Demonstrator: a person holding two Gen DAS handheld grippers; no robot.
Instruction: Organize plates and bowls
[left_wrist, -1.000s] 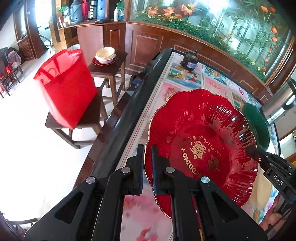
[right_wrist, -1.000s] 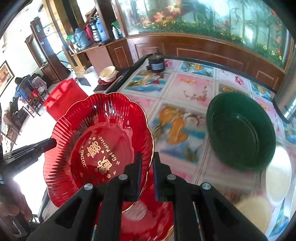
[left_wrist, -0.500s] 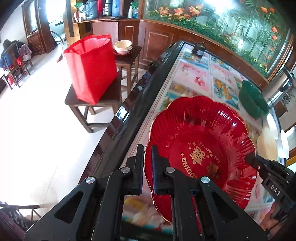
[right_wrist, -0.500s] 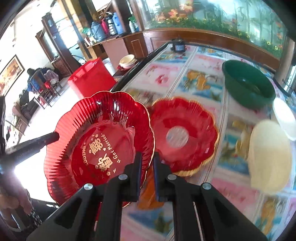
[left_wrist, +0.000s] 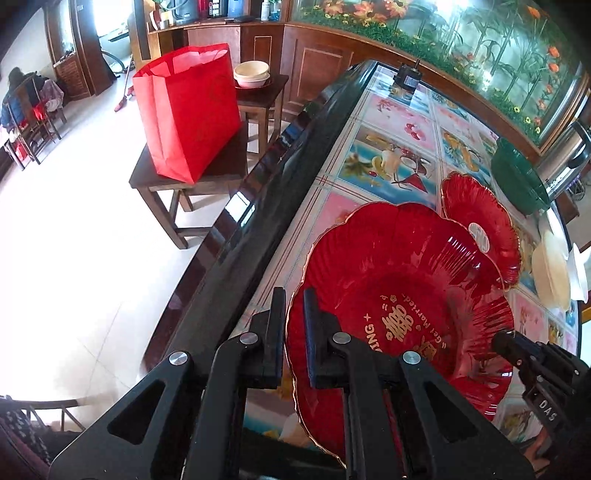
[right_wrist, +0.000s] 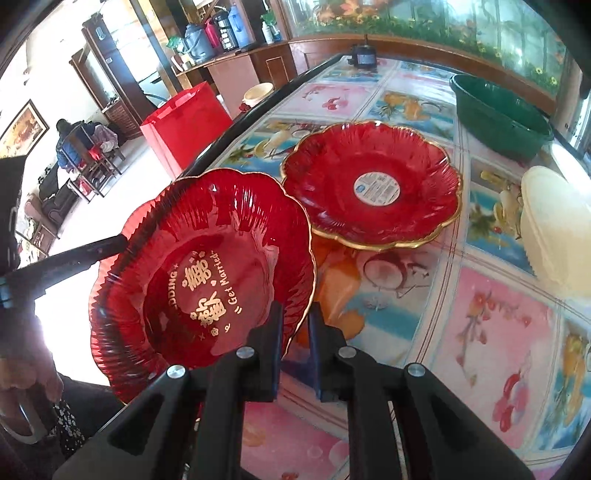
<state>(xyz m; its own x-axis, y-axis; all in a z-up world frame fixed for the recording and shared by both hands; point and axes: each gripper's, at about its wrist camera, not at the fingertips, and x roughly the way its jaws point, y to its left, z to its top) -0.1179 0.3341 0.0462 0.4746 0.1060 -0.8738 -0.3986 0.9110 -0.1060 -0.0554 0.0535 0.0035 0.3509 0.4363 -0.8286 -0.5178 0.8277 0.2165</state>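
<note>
A red scalloped plate (left_wrist: 399, 295) with gold lettering is held above the table's near-left edge by both grippers. My left gripper (left_wrist: 294, 325) is shut on its left rim. My right gripper (right_wrist: 295, 332) is shut on its opposite rim; the plate also shows in the right wrist view (right_wrist: 207, 273). A second red plate (right_wrist: 373, 184) with a round sticker lies flat on the table beyond it, also in the left wrist view (left_wrist: 480, 225). A green bowl (right_wrist: 498, 114) stands further back. Cream bowls (right_wrist: 554, 229) lie at the right.
The table (right_wrist: 498, 332) has a picture-tiled top and a black edge rail (left_wrist: 266, 199). A red bag (left_wrist: 188, 110) stands on a wooden stool left of the table. Bowls (left_wrist: 251, 74) sit on a small side table behind it. A small motor (right_wrist: 364, 57) stands at the far end.
Both grippers have pulled the held plate back toward the table's near edge. The second red plate, once hidden under it, now lies in open view beyond.
</note>
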